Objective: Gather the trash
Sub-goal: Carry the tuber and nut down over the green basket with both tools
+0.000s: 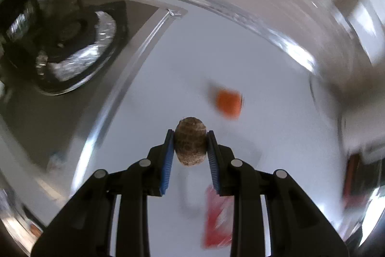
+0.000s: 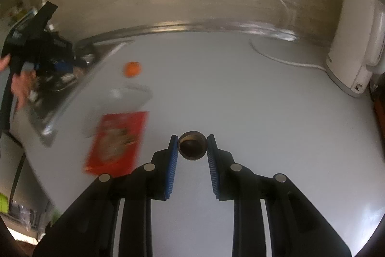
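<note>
My left gripper [image 1: 190, 131] is shut on a rough brown oval shell [image 1: 190, 148], held above the white counter [image 1: 168, 88]. My right gripper [image 2: 192, 136] is shut on a brown hollow half shell [image 2: 192, 148] whose dark inside faces the camera. A small orange scrap [image 1: 227, 104] [image 2: 131, 69] lies on the counter beyond both grippers. A red packet [image 1: 217, 218] [image 2: 118, 141] lies flat, under the left gripper's right finger and to the left of the right gripper. A clear wrapper [image 2: 131, 93] sits blurred between the packet and the scrap.
A foil-lined stove burner [image 1: 72, 49] sits left of the counter behind a metal edge strip [image 1: 144, 45]. A hand [image 2: 22, 86] carries the left gripper over the stove. A white appliance [image 2: 356, 52] and its cable [image 2: 276, 57] stand at the back right.
</note>
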A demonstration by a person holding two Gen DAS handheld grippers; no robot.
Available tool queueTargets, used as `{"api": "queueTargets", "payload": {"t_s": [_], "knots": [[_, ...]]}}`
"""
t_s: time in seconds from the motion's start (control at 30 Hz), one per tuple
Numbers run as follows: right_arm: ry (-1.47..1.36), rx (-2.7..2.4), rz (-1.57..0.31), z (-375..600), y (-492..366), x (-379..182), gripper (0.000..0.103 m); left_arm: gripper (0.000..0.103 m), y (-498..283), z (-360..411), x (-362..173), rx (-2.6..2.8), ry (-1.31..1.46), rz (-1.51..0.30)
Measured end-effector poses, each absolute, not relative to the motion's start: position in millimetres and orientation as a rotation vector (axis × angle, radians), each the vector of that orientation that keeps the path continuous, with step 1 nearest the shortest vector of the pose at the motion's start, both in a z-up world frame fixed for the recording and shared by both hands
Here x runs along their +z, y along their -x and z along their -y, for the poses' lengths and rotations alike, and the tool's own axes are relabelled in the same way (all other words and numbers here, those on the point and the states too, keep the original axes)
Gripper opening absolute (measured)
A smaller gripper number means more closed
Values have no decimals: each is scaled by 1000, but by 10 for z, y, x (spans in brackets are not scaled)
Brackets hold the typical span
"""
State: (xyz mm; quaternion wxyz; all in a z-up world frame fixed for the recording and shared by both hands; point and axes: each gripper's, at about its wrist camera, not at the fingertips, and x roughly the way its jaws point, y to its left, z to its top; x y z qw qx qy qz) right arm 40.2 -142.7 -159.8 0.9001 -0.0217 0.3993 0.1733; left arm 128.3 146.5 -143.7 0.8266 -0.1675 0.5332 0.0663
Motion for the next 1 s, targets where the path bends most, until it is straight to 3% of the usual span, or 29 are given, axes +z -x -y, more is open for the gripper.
{"api": "queueTargets", "payload": {"t_s": [0.43, 0.9, 0.93, 1.0], "knots": [[50, 540, -955, 160, 1325, -1664, 25, 27, 1140, -1530, -1814, -24, -25, -1148], [94, 506, -1018, -371, 2214, -1971, 25, 27, 2041, -1690, -2757, -105, -81, -1214], [96, 506, -1018, -385, 2231, -1980, 25, 31, 2072, -1704, -2775, -110, -83, -1213], [103, 507, -1019, -435, 2272, -1986, 25, 51, 2119, -1727, -2788, -109, -86, -1213]]}}
